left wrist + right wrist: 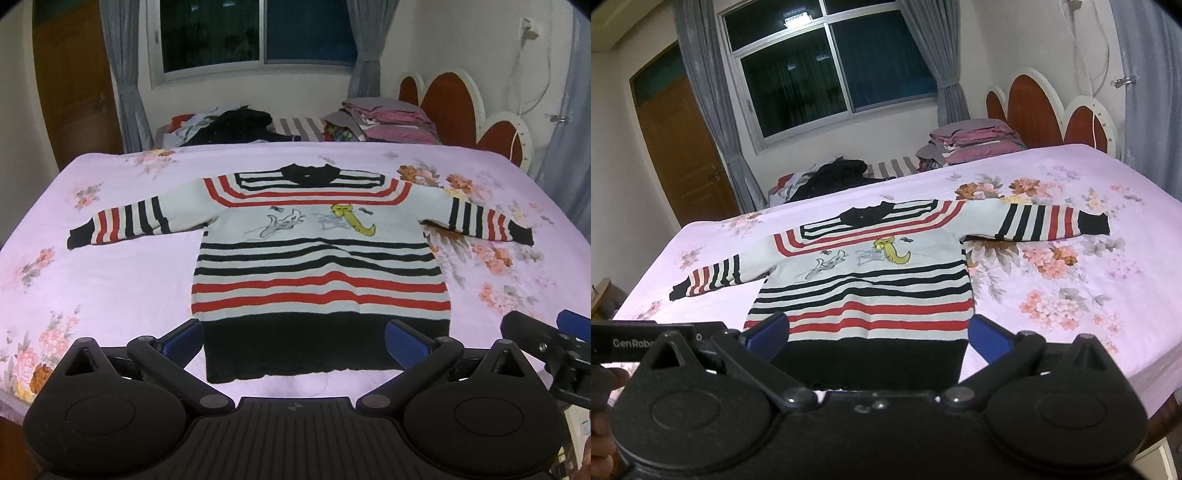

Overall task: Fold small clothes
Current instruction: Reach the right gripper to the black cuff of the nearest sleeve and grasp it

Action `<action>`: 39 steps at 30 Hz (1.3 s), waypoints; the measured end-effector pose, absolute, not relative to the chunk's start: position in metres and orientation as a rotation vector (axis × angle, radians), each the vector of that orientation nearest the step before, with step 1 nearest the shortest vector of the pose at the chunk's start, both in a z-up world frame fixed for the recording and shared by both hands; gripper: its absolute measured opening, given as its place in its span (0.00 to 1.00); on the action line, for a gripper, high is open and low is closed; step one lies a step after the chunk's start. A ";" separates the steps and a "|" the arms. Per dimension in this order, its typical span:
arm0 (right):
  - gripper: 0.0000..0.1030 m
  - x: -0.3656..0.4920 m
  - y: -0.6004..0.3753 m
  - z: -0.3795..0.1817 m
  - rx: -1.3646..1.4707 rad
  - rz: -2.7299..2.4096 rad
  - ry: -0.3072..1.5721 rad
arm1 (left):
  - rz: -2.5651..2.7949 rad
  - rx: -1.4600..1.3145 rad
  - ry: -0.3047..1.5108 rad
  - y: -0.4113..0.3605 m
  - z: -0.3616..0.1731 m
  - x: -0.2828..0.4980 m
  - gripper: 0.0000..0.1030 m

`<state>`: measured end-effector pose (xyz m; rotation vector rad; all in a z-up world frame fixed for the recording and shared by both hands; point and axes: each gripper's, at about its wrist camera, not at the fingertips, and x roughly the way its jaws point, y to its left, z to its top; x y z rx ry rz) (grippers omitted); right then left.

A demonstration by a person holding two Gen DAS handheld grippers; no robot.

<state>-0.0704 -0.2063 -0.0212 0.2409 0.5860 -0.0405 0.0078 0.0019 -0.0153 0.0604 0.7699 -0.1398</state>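
striped sweater (317,266) flat, both claws (293,338) (877,338) spread, hovering

A bedroom after dark. A wide bed (110,266) fills the foreground, covered by a pale pink sheet (1071,229) printed with orange and pink flower sprays. At its right end stands a headboard (1045,107) of rounded red panels edged in white. Behind the bed, a white-framed sliding window (827,70) shows black glass with a ceiling lamp (796,16) reflected in it — grey curtains (125,74) hang on both sides. A brown wooden door (683,147) stands at the left. Folded pink and grey bedding (384,122) and a dark heap of clothes (236,127) lie beyond the bed. White walls; a white cord (521,74) hangs at the right.
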 end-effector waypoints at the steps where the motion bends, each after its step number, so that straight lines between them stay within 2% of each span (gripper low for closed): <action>1: 1.00 -0.069 -0.206 -0.023 0.237 -0.046 0.588 | -0.139 0.060 0.772 0.003 -0.017 0.011 1.00; 12: 1.00 -0.035 -0.211 -0.041 0.274 -0.146 0.614 | -0.147 0.089 0.768 0.015 -0.029 0.064 1.00; 23: 1.00 0.041 -0.206 -0.057 0.278 -0.227 0.649 | -0.129 0.050 0.743 0.056 -0.049 0.167 1.00; 32: 0.96 0.090 -0.222 -0.057 0.300 -0.326 0.612 | -0.141 0.072 0.760 0.067 -0.072 0.244 1.00; 39: 0.91 0.116 -0.277 -0.072 0.296 -0.438 0.626 | -0.130 0.072 0.781 0.047 -0.091 0.281 1.00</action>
